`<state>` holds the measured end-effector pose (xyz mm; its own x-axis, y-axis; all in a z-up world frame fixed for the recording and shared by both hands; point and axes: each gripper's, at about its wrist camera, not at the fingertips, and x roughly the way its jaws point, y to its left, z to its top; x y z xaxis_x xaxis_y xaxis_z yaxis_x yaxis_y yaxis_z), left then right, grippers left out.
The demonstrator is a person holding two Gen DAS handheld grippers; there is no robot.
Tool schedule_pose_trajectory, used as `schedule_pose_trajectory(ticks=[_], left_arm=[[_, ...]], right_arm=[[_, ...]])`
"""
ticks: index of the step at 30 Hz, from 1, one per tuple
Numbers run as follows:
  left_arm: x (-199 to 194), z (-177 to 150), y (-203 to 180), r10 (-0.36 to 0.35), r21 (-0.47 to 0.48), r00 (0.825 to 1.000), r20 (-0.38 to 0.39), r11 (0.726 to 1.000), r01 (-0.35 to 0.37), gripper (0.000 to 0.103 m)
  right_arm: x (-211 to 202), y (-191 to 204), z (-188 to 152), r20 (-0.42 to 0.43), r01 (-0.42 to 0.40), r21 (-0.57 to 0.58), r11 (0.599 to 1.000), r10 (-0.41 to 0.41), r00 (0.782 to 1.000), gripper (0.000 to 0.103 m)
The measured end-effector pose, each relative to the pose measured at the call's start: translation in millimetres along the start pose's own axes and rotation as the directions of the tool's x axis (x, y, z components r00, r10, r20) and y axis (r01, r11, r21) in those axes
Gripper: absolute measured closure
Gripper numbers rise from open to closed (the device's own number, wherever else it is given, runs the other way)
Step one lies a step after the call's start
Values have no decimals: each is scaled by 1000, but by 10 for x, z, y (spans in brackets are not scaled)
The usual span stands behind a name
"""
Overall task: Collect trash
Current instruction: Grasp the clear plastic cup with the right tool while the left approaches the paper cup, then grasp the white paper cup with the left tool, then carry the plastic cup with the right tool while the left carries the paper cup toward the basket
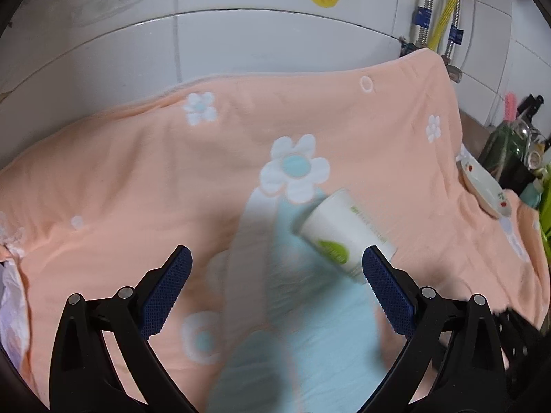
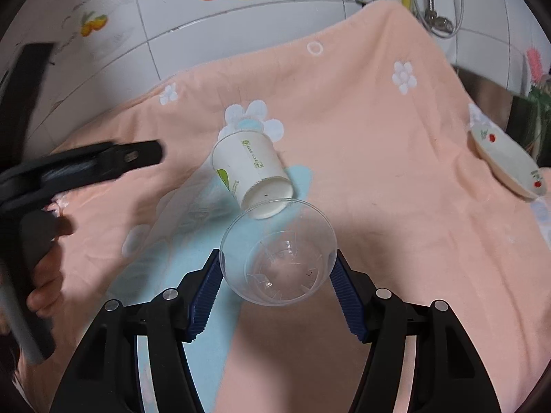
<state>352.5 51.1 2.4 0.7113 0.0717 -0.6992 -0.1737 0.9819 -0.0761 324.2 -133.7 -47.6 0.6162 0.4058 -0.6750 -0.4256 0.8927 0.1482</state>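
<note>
Right wrist: right tool (image 2: 278, 277) clamped on clear plastic cup (image 2: 279, 251); paper cup (image 2: 251, 168) beside it, green print perhaps unreadable.

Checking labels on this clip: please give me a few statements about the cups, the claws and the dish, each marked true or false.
1. The white paper cup with green print lies on its side on the peach flowered towel. True.
2. The right claw has the clear plastic cup between its pads. True.
3. The left claw grips the paper cup. False: it is open and holds nothing.
4. The white dish with red fruit print sits in the towel's middle. False: it sits at the right edge.
</note>
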Motion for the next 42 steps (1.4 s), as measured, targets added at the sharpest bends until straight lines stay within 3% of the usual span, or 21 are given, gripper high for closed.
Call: schedule_pose_trajectory(ticks=[4, 11, 17, 28, 32, 42], left_arm=[[152, 75, -129, -44, -57, 999, -25, 997, 43, 5], [443, 186, -370, -23, -120, 997, -80, 993, 13, 5], [770, 175, -369, -35, -214, 987, -156, 977, 1, 5], [1061, 116, -327, -79, -306, 975, -206, 952, 12, 8], [1096, 86, -326, -111, -307, 975, -194, 951, 47, 22], [765, -30, -478, -105, -226, 987, -119, 971, 76, 25]], right_arm=[[-166, -121, -86, 17, -9, 2, 1000, 9, 1000, 42], [-376, -346, -237, 37, -29, 32, 999, 28, 999, 42], [-485, -427, -334, 39, -38, 34, 999, 37, 999, 42], [-573, -567, -449, 38, -36, 53, 998, 34, 999, 42], [-588, -581, -482, 35, -36, 57, 998, 34, 999, 42], [-757, -544, -582, 54, -20, 60, 998, 17, 998, 42]])
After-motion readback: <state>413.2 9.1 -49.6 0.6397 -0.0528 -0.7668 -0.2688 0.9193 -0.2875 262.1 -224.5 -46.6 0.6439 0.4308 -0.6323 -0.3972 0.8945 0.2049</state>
